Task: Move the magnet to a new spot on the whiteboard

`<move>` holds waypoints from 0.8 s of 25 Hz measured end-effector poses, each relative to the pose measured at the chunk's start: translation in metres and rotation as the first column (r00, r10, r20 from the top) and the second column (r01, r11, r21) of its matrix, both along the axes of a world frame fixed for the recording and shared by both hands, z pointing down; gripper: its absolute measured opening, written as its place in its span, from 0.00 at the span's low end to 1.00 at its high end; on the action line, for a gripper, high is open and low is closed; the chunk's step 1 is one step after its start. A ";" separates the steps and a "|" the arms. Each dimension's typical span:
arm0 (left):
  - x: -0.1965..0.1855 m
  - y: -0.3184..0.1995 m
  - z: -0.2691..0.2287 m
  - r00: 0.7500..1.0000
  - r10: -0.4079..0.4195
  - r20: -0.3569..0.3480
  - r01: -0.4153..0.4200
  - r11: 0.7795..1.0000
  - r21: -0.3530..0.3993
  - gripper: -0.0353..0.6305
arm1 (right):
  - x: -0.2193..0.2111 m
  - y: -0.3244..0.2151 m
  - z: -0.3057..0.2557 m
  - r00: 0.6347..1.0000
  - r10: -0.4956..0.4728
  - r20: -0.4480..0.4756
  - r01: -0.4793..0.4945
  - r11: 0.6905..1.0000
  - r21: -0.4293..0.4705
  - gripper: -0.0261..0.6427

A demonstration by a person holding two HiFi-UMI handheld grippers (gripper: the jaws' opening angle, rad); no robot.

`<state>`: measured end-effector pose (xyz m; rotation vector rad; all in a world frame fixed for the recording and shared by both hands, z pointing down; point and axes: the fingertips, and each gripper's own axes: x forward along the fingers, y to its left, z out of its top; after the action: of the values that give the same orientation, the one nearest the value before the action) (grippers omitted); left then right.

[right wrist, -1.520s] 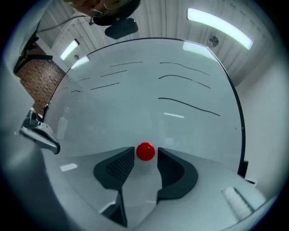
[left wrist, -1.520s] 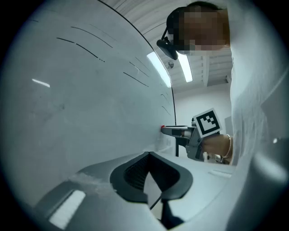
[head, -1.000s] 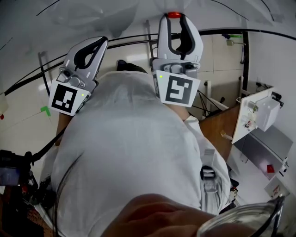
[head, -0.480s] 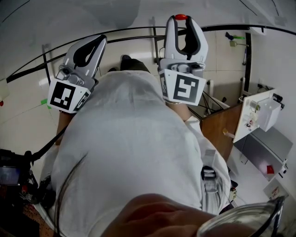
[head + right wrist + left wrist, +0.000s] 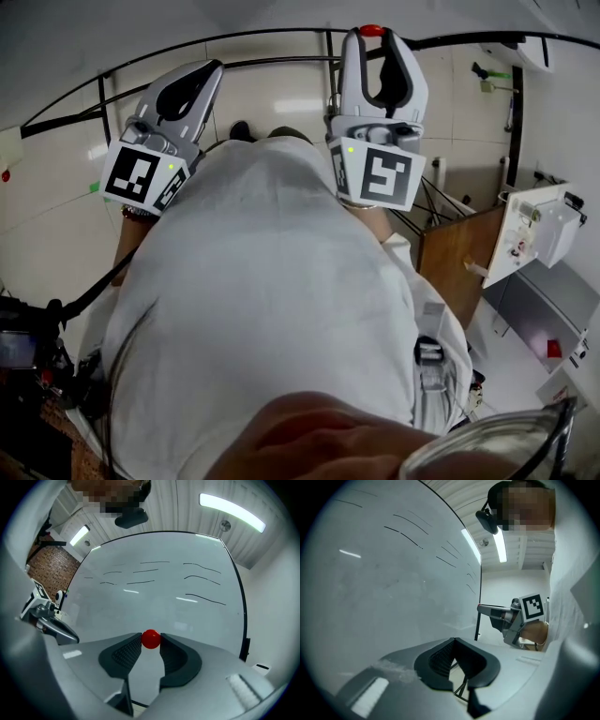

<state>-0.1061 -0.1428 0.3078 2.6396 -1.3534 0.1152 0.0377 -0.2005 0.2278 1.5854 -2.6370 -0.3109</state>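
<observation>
A small round red magnet (image 5: 151, 639) sits pinched between the tips of my right gripper (image 5: 151, 642), which is shut on it. It is held close in front of the whiteboard (image 5: 159, 573); I cannot tell whether it touches the board. In the head view the magnet (image 5: 372, 30) shows at the tip of the right gripper (image 5: 373, 39), raised toward the whiteboard (image 5: 112, 37). My left gripper (image 5: 208, 71) is held up to its left, its jaws shut on nothing (image 5: 454, 641), beside the whiteboard (image 5: 384, 583).
Several black marker strokes (image 5: 201, 578) cross the board. The person's white-clothed torso (image 5: 272, 300) fills the middle of the head view. A wooden panel (image 5: 450, 258), a white box device (image 5: 548, 230) and tripod legs (image 5: 422, 202) stand at the right. Dark camera gear (image 5: 23, 347) sits lower left.
Both grippers have shifted slightly right in the head view, and the whiteboard's black lower edge has slid upward. The right gripper has kept the red magnet throughout.
</observation>
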 end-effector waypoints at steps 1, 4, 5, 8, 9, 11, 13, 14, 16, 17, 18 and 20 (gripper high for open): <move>-0.004 -0.002 0.000 1.000 -0.008 0.010 0.008 1.000 0.003 0.06 | -0.002 -0.001 0.001 1.000 -0.004 0.009 0.004 1.000 0.002 0.23; -0.014 0.003 0.002 1.000 -0.016 0.026 0.016 1.000 0.001 0.06 | -0.007 0.005 0.009 1.000 -0.007 0.029 0.008 1.000 -0.011 0.23; -0.017 0.005 0.004 0.999 -0.022 0.028 0.022 1.000 -0.003 0.06 | -0.004 0.007 0.012 0.999 0.000 0.033 0.000 1.000 -0.023 0.23; -0.025 0.002 0.004 0.995 -0.093 0.020 0.093 0.996 0.003 0.06 | 0.016 0.009 0.020 0.998 0.052 0.038 -0.049 0.996 -0.069 0.23; -0.028 0.001 0.002 0.993 -0.121 0.014 0.121 0.993 0.013 0.06 | 0.026 0.012 0.022 0.997 0.074 0.038 -0.071 0.994 -0.080 0.23; -0.029 0.000 -0.003 0.990 -0.143 0.002 0.143 0.989 0.031 0.06 | 0.047 0.019 0.025 0.992 0.119 0.039 -0.114 0.989 -0.097 0.23; -0.022 -0.004 -0.008 0.992 -0.125 -0.006 0.125 0.991 0.038 0.06 | 0.064 0.024 0.029 0.987 0.154 0.050 -0.147 0.982 -0.120 0.23; -0.018 -0.006 -0.010 0.994 -0.112 -0.005 0.112 0.993 0.041 0.06 | 0.070 0.025 0.031 0.984 0.167 0.058 -0.158 0.979 -0.132 0.23; -0.005 0.000 -0.010 0.996 -0.090 0.007 0.090 0.995 0.048 0.06 | 0.082 0.034 0.033 0.979 0.191 0.076 -0.179 0.974 -0.138 0.23; 0.006 0.012 -0.008 0.997 -0.080 0.014 0.080 0.996 0.050 0.06 | 0.093 0.045 0.035 0.976 0.199 0.087 -0.186 0.973 -0.133 0.23; 0.019 0.027 -0.005 0.997 -0.077 0.019 0.076 0.996 0.052 0.06 | 0.105 0.060 0.036 0.975 0.199 0.096 -0.186 0.975 -0.124 0.23; 0.042 0.060 0.001 0.995 -0.097 0.022 0.096 0.994 0.053 0.06 | 0.125 0.087 0.036 0.981 0.168 0.102 -0.157 0.982 -0.108 0.23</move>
<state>-0.0644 -0.0833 0.3092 2.6173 -1.5088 0.1013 0.1630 -0.1135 0.2636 1.8202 -2.5321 -0.0850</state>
